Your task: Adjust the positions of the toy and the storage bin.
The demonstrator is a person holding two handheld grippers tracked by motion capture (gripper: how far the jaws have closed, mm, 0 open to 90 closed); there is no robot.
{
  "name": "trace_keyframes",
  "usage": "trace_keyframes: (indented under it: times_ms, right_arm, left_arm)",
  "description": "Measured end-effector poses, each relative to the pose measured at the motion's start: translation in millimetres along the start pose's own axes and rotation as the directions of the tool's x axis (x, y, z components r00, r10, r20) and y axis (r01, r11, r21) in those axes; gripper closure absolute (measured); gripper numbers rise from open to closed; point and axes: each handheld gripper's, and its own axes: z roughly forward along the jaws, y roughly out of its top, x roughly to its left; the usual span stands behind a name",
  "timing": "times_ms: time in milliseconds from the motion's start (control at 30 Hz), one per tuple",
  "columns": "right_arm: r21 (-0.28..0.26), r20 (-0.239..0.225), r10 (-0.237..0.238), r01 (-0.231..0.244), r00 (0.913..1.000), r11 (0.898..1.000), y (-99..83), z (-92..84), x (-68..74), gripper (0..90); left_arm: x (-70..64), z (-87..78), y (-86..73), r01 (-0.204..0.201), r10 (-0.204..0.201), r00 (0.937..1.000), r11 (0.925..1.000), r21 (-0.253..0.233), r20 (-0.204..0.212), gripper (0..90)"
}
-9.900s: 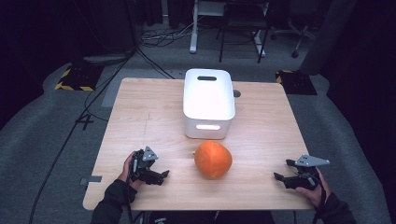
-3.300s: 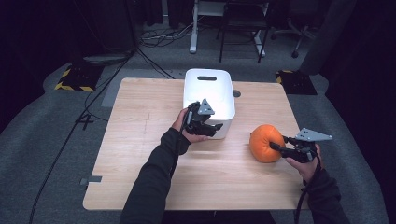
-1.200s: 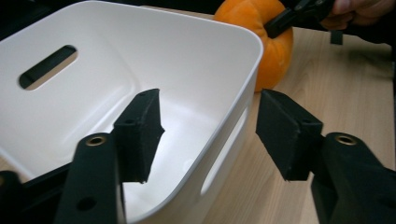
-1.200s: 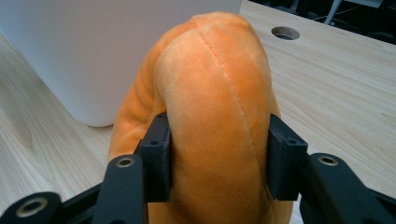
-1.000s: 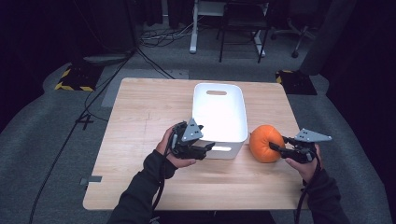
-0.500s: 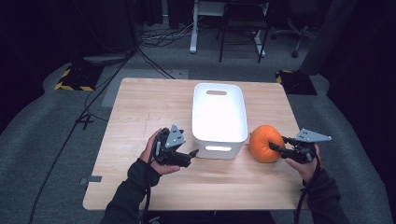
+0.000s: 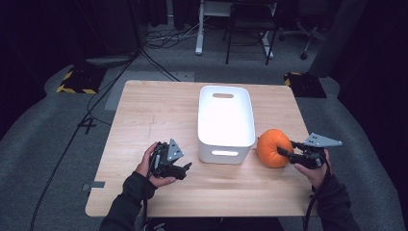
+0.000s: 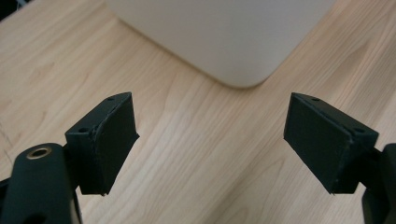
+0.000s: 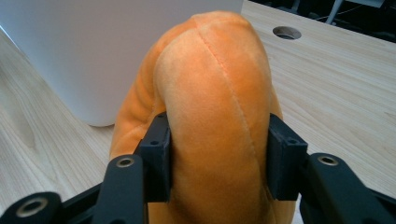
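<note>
A white plastic bin (image 7: 225,123) lies upside down in the middle of the wooden table (image 7: 154,110). An orange plush pumpkin (image 7: 271,147) rests just right of the bin, and my right gripper (image 7: 285,152) is shut on its right side. In the right gripper view the pumpkin (image 9: 215,107) bulges between the two jaws, with the bin wall (image 9: 93,46) behind it. My left gripper (image 7: 184,168) sits low near the bin's front left corner, open and holding nothing. The left gripper view looks past wide-apart jaws at that rounded bin corner (image 8: 233,42).
A cable hole (image 9: 286,32) is cut into the tabletop past the pumpkin. Dark floor with cables, a desk frame (image 7: 231,29) and a chair base lies beyond the table's far edge. Bare wood spreads over the table's left half.
The left gripper let go of the bin and drew back toward the front left, now open. The bin has been turned over and pulled nearer. The right gripper kept holding the pumpkin.
</note>
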Motion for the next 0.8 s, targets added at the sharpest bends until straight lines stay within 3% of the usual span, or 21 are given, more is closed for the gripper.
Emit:
trace_keyframes:
  times_ms: [133,200,400,467,500,567,700,767,800]
  right_arm:
    - [-0.006,-0.004,0.004,-0.004,1.0000,1.000,-0.9,0.1,0.3,51.9]
    - [-0.006,-0.004,0.004,-0.004,1.0000,1.000,-1.0,0.1,0.4,51.8]
    - [0.001,-0.008,-0.002,0.002,1.0000,1.000,-0.7,1.0,-0.7,51.9]
    - [-0.003,-0.013,0.005,-0.005,0.9999,1.000,-0.7,1.8,-0.1,51.9]
    - [-0.003,-0.013,0.005,-0.005,0.9999,1.000,-0.7,1.8,-0.1,51.9]
    - [-0.006,-0.017,0.010,-0.010,0.9998,1.000,-1.5,1.6,-0.9,51.9]
    - [-0.008,-0.036,0.014,-0.015,0.9993,1.000,-1.6,2.4,-1.9,51.8]
    - [-0.002,-0.043,0.007,-0.007,0.9991,1.000,-0.3,3.3,-2.2,51.6]
    - [-0.002,-0.043,0.007,-0.007,0.9991,1.000,-0.3,3.3,-2.2,51.6]
  left_arm:
    - [1.8,6.4,-18.8,-0.007,0.007,0.9999,0.9982,0.060,-0.008,17.4]
    - [2.5,7.5,-22.7,0.000,0.001,0.9999,0.9979,0.065,-0.010,17.4]
    - [6.5,11.4,-45.2,0.049,-0.048,0.9988,0.9937,0.101,-0.012,17.6]
    - [11.1,8.1,-57.7,0.113,-0.114,0.9935,0.9904,0.079,0.004,17.5]
    - [11.1,8.1,-57.7,0.113,-0.114,0.9935,0.9904,0.079,0.004,17.5]
    - [15.5,7.2,-70.1,0.154,-0.154,0.9880,0.9835,0.094,-0.009,17.5]
    - [20.5,6.1,-79.7,0.168,-0.168,0.9858,0.9801,0.106,-0.012,17.3]
    - [24.1,3.8,-87.1,0.199,-0.200,0.9799,0.9753,0.095,-0.005,16.8]
    - [24.1,3.8,-87.1,0.199,-0.200,0.9799,0.9753,0.095,-0.005,16.8]
